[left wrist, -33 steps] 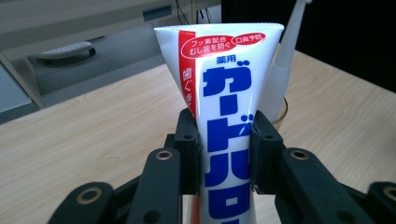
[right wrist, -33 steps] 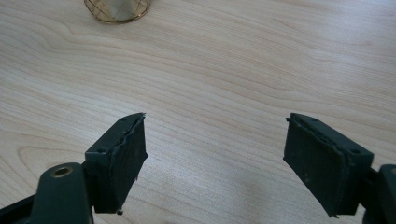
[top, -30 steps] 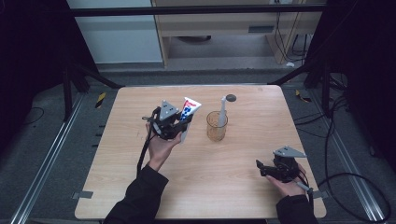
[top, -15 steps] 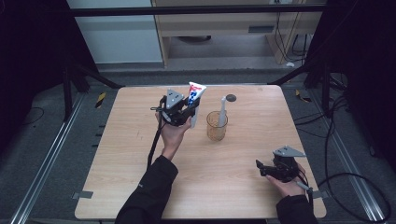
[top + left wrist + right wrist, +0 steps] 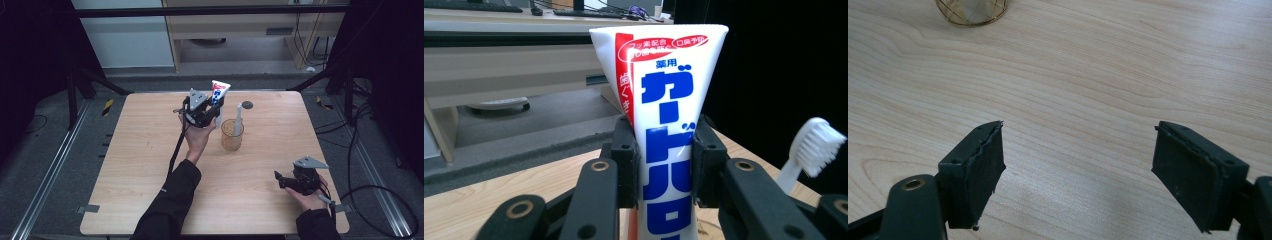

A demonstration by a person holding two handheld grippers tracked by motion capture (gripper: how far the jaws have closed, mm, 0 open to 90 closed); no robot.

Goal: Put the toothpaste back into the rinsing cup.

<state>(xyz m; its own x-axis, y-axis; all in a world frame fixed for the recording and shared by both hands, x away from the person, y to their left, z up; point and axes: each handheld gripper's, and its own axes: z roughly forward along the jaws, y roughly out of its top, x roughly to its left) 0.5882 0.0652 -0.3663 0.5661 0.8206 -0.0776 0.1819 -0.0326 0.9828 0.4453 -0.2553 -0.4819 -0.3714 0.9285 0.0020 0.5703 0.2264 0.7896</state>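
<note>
Toothpaste nearing the cup

Left gripper (image 5: pixel 216 111), centre frame, clamps an upright white, red and blue toothpaste tube (image 5: pixel 219 94) just beside the amber glass cup (image 5: pixel 232 135) holding a white toothbrush (image 5: pixel 238 117); insertion apparently remains. Right gripper (image 5: pixel 280 181), lower right, rests wide open, empty, on the wooden worktop (image 5: pixel 135 160).

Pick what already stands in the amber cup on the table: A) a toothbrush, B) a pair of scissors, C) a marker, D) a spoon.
A: a white toothbrush stands upright in the cup, bristles on top, while the left gripper holds the toothpaste tube beside it.
</note>
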